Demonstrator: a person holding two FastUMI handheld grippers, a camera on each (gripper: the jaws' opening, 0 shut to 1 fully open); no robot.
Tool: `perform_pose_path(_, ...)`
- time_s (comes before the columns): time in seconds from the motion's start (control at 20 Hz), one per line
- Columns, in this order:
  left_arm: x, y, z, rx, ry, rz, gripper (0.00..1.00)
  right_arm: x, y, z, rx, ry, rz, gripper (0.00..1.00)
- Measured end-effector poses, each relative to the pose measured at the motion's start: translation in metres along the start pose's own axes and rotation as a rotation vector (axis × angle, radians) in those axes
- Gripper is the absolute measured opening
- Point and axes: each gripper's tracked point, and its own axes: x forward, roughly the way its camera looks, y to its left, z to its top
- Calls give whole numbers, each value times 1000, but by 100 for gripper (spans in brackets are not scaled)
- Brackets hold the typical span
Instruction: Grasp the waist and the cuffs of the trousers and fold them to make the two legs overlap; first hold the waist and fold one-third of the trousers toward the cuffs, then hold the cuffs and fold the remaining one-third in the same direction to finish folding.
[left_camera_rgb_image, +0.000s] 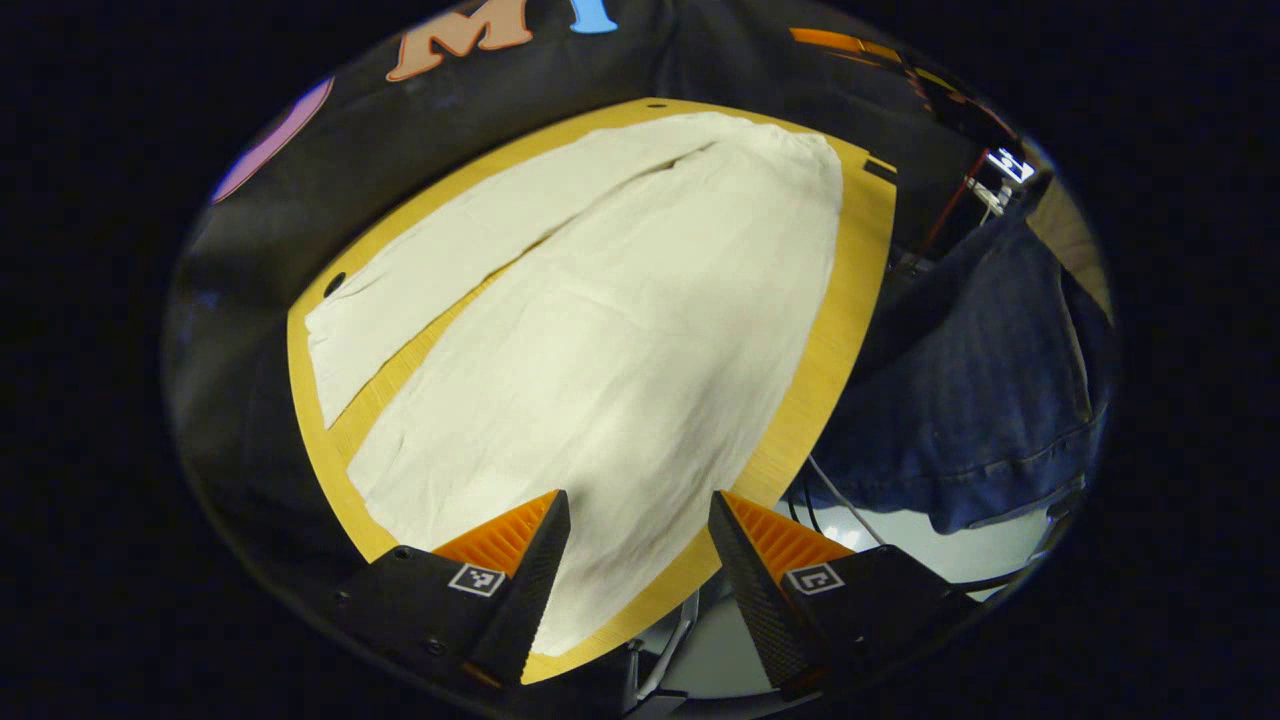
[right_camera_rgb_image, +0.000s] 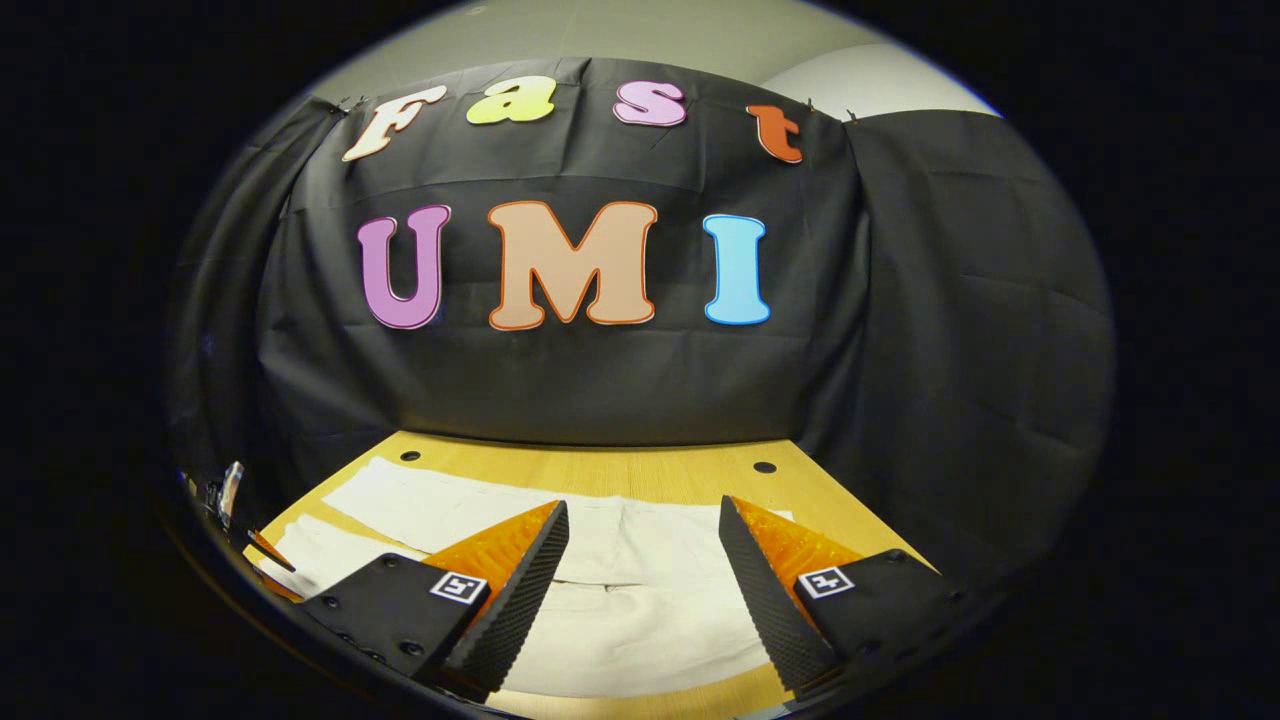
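Cream-white trousers (left_camera_rgb_image: 600, 340) lie flat on the wooden table (left_camera_rgb_image: 850, 260), legs spread apart in a narrow V with bare wood between them. In the left gripper view my left gripper (left_camera_rgb_image: 638, 510) hovers open over the near leg's end by the table's near edge, nothing between its fingers. In the right gripper view the trousers (right_camera_rgb_image: 620, 590) stretch across the table (right_camera_rgb_image: 600, 465) below my right gripper (right_camera_rgb_image: 643, 525), which is open and holds nothing. Another gripper's tip (right_camera_rgb_image: 270, 552) peeks in at the far left, over the cloth's end.
A person in dark blue jeans (left_camera_rgb_image: 990, 390) stands at the table's right edge in the left gripper view, with cables (left_camera_rgb_image: 830, 490) hanging below. Black cloth walls (right_camera_rgb_image: 950, 350) close off the table's back and sides. Small dark holes (right_camera_rgb_image: 765, 467) mark the tabletop.
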Motion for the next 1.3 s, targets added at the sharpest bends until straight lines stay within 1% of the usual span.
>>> perform_pose_path(0.15,6,-1,-17,51,61,-35,84,-4,-2,-10,-2,20,-5,96)
perform_pose_path(0.5,11,-8,-37,107,154,-87,79,-3,-1,-15,-15,42,5,96)
perform_pose_path(0.6,11,-7,-41,118,186,-95,74,-2,-2,-17,-22,48,7,96)
perform_pose_path(0.65,11,-6,-39,125,178,-99,73,-1,-2,-19,-25,54,7,96)
perform_pose_path(0.75,12,-7,-41,135,199,-104,72,-1,-2,-24,-31,67,12,96)
perform_pose_path(0.9,13,-6,-42,172,230,-115,71,3,0,-31,-38,89,30,96)
perform_pose_path(1.05,12,-2,-40,196,258,-117,66,12,4,-40,-65,123,64,96)
perform_pose_path(1.1,14,0,-41,192,266,-113,55,15,5,-45,-77,136,79,96)
perform_pose_path(1.15,15,5,-38,190,274,-105,49,14,5,-48,-87,150,97,96)
perform_pose_path(1.2,17,8,-37,178,276,-101,34,14,6,-50,-98,163,116,96)
perform_pose_path(1.25,17,13,-37,165,282,-92,27,17,6,-54,-108,178,134,96)
perform_pose_path(1.3,16,15,-37,154,287,-87,12,19,6,-59,-119,192,155,96)
